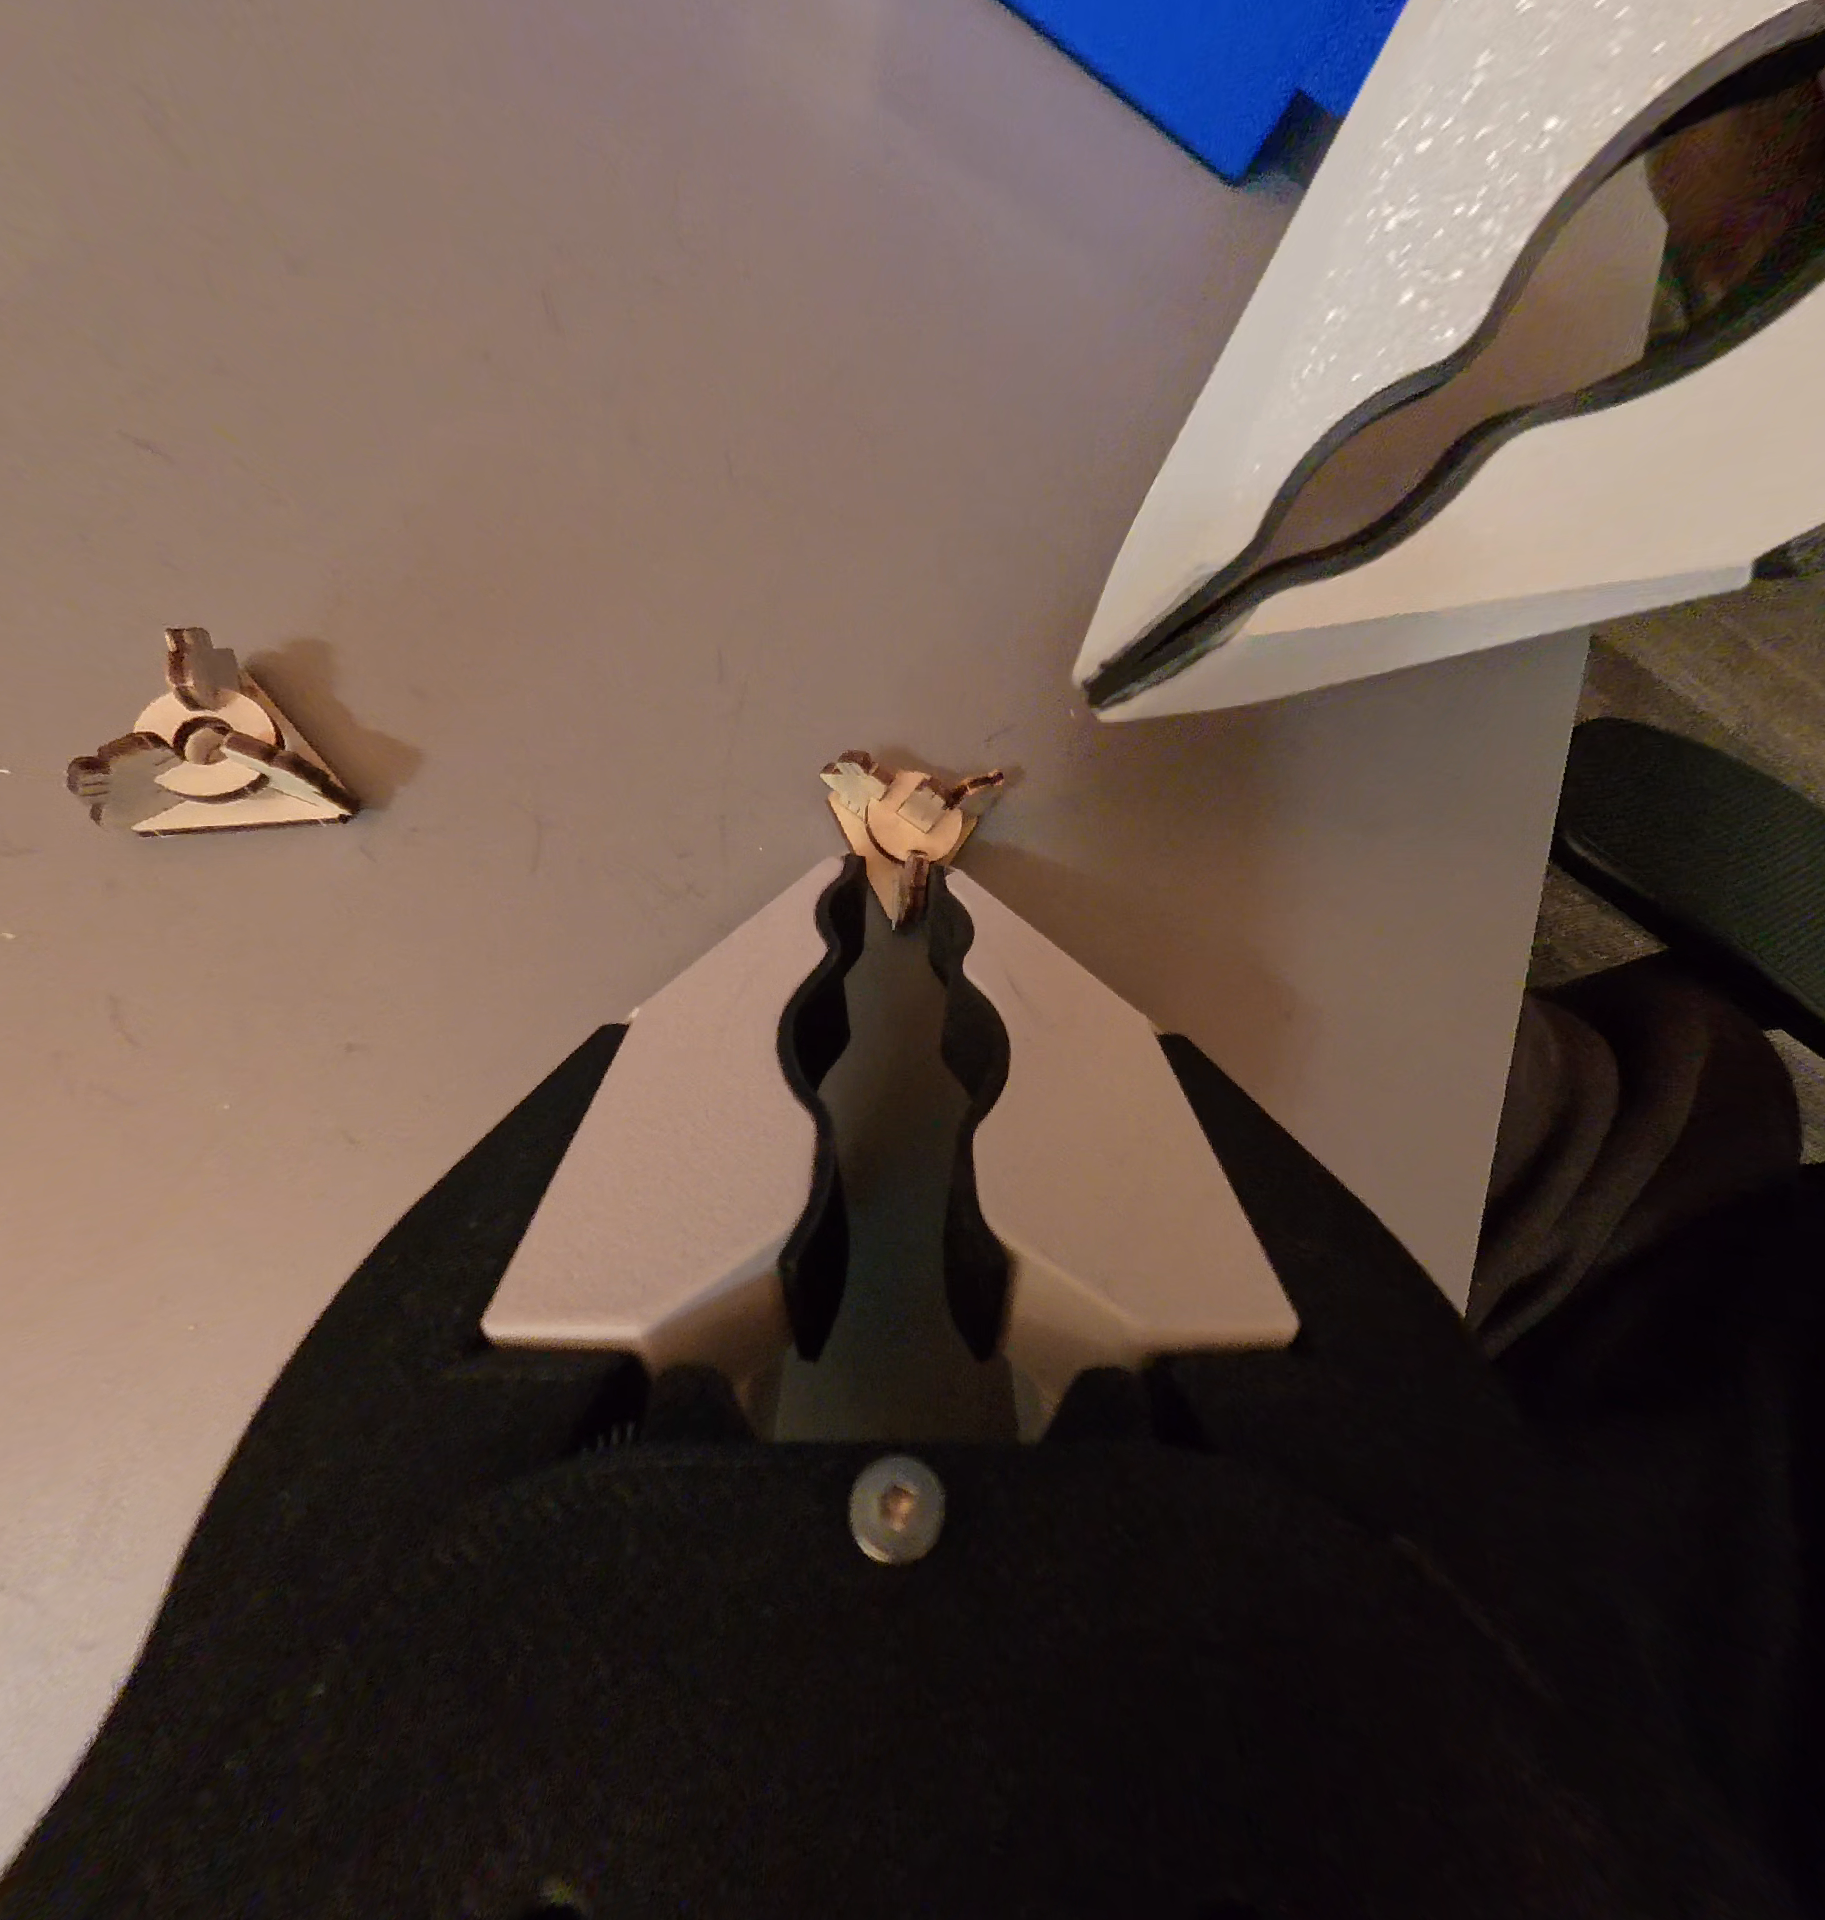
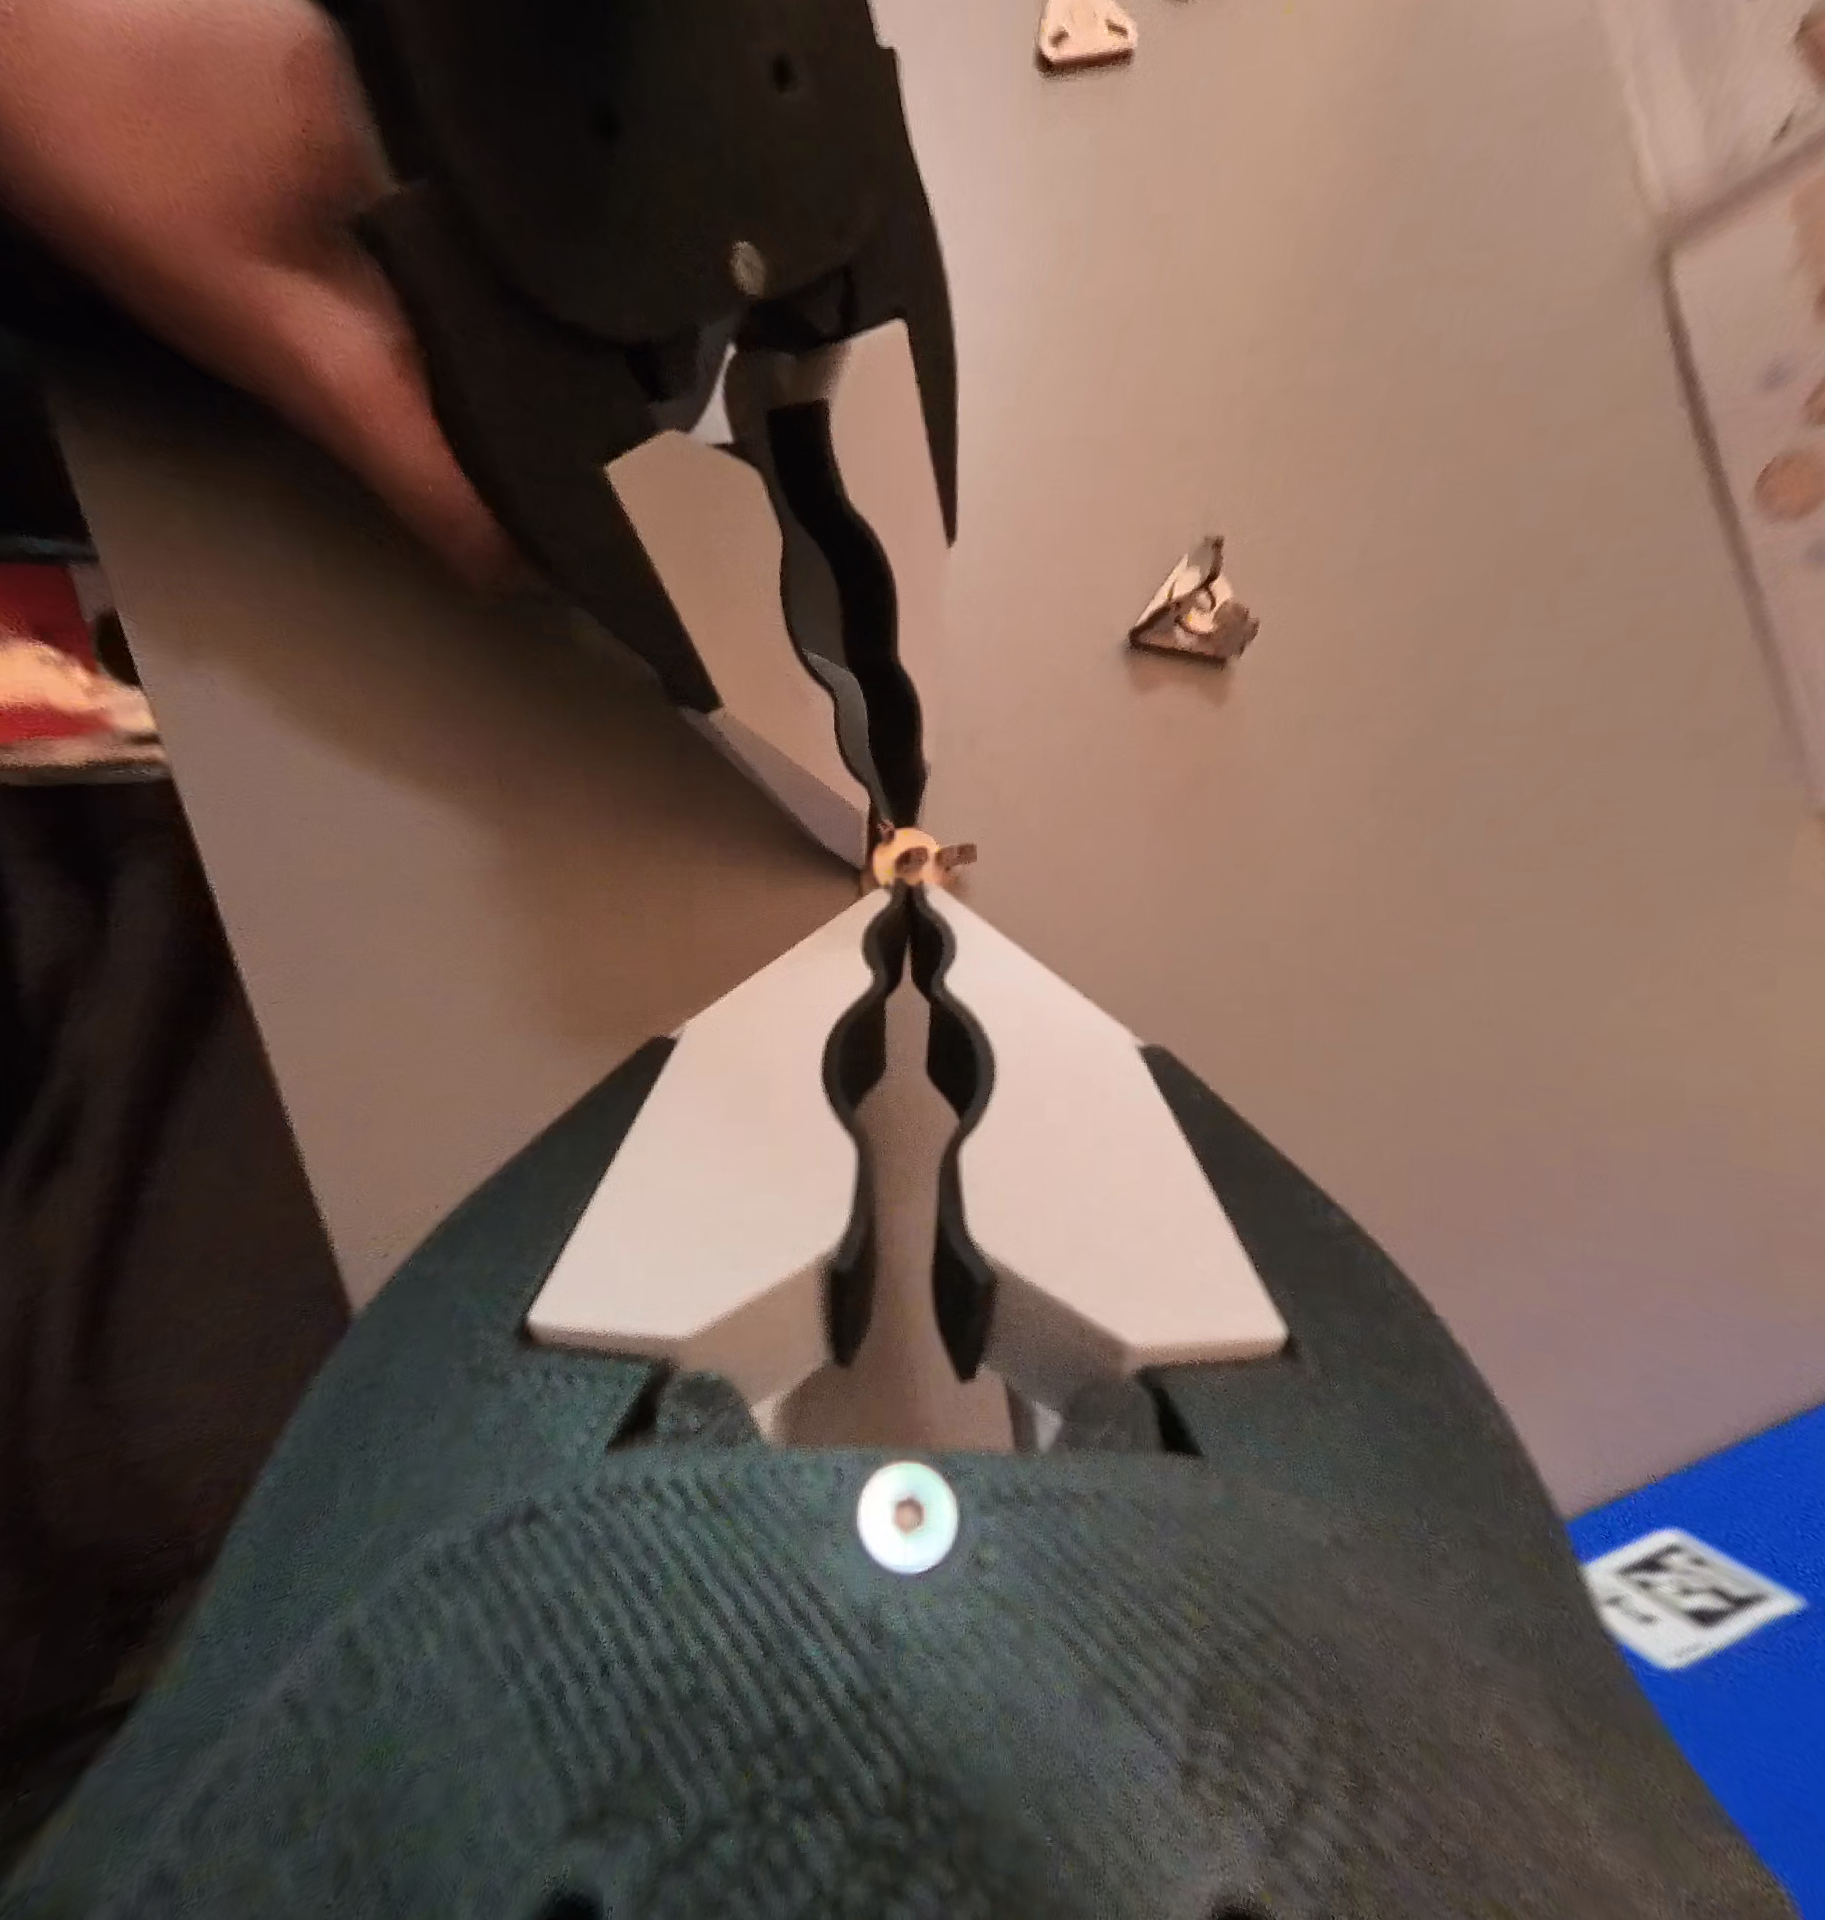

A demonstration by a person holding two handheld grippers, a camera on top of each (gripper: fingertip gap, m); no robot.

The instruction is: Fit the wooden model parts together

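Landmark for all positions: the small wooden triangle (image 1: 903, 816) at the centre of both views.

- Well to the left of it, a second wooden triangle (image 1: 212, 748) lies flat on the grey surface (image 1: 575, 416), apart from everything else and with nothing touching it.
- At the landmark itself: the left tongs (image 1: 900, 883) are narrow, closed onto the near corner of the triangle. The corner and a small upright fin sit between the two dark tips, which appear to press on it. The triangle carries a round disc and short dark-edged tabs. I cannot tell whether it rests on the surface or hangs just above it.
- Up and to the right of it: the right tongs (image 2: 906, 904) are closed tip to tip, with nothing visible between them. They point at the triangle from the opposite side, near it but not touching — a gap shows in the left wrist view.
- Further right and beyond: a blue mat (image 1: 1178, 73) at the edge of the surface.
- In the right wrist view, a hand (image 2: 212, 343) grips the left tool, and a printed sheet (image 2: 1801, 468) lies well off to one side, blurred.
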